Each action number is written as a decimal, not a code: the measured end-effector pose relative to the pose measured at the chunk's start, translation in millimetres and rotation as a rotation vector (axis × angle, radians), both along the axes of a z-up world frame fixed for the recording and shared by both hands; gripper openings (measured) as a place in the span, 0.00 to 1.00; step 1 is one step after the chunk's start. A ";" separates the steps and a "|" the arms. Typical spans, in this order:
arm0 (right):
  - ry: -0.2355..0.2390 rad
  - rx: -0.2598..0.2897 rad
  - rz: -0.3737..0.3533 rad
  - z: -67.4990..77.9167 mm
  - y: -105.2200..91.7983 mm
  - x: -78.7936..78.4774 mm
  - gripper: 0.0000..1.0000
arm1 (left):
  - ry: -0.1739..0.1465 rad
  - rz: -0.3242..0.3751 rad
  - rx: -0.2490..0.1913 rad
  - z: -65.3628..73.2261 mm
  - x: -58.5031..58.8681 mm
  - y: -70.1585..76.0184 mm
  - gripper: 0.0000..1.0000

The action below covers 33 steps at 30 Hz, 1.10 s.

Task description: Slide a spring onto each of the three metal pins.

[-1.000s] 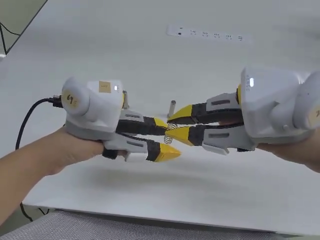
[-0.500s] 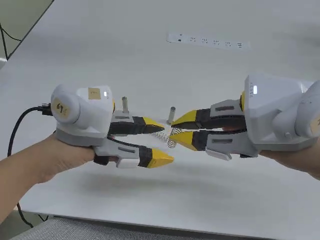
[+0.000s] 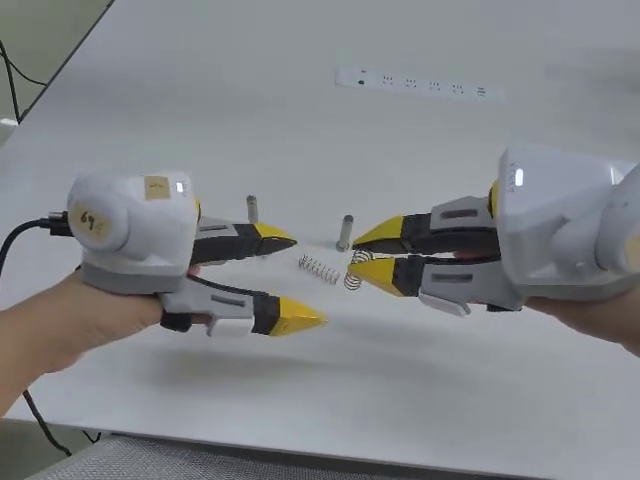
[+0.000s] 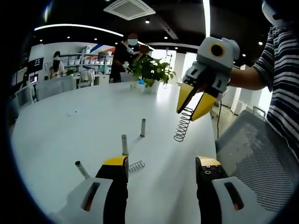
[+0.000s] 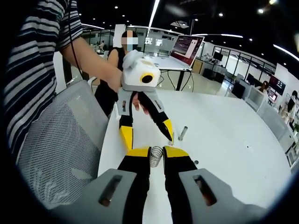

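From the head view, the white worktop [image 3: 300, 120] ran broad and bare to its far side, where a power strip [image 3: 420, 81] lay. Its near edge crossed just below the two hands, and a black cable [image 3: 18, 240] hung off the left edge. The left claw [image 3: 292, 279] was held above the surface with its jaws spread wide and nothing between them. The right claw [image 3: 368, 253] faced it, jaws narrowed on a spring [image 3: 355, 271] at their tips. A second spring [image 3: 319, 268] lay flat on the worktop between the two claws. Behind it, two metal pins [image 3: 251, 208] [image 3: 345, 231] stood upright and well apart.

In the left gripper view, the left claw [image 4: 162, 162] gaped over open surface. All three pins [image 4: 143, 127] [image 4: 124, 144] [image 4: 81, 169] showed in a loose line, the nearest one leaning in this view. The second spring [image 4: 136, 165] lay just beside the middle pin. The right claw [image 4: 187, 115] hung above, and its spring [image 4: 182, 126] dangled clear of the pins. The worktop's edge curved away on the right, where a mesh chair [image 4: 252, 154] stood.

In the right gripper view, the right claw [image 5: 156, 153] pinched the spring [image 5: 155, 159] between nearly closed jaws. Across from it, the left claw [image 5: 149, 140] pointed down with its jaws apart. One pin [image 5: 182, 133] stood close by, the white worktop [image 5: 224, 135] stretched clear to the right, and the chair [image 5: 60, 149] pressed against its left edge.
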State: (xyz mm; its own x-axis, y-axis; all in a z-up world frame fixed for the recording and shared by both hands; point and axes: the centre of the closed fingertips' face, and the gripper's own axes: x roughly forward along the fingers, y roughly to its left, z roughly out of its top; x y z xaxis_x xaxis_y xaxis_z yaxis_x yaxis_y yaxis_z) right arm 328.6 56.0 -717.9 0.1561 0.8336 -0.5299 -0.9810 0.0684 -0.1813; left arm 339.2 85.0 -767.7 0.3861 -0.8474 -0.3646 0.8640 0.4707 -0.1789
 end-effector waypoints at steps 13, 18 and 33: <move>-0.010 -0.009 -0.018 -2.5 -6.3 4.4 0.12 | -0.033 0.165 -0.013 2.8 9.6 43.0 0.83; -0.014 -0.013 -0.034 -3.4 -9.5 7.4 0.12 | -0.044 0.210 -0.016 3.0 9.4 56.3 0.89; -0.024 -0.037 -0.093 -9.1 -28.4 18.6 0.12 | -0.079 0.313 -0.034 5.1 11.3 84.9 0.97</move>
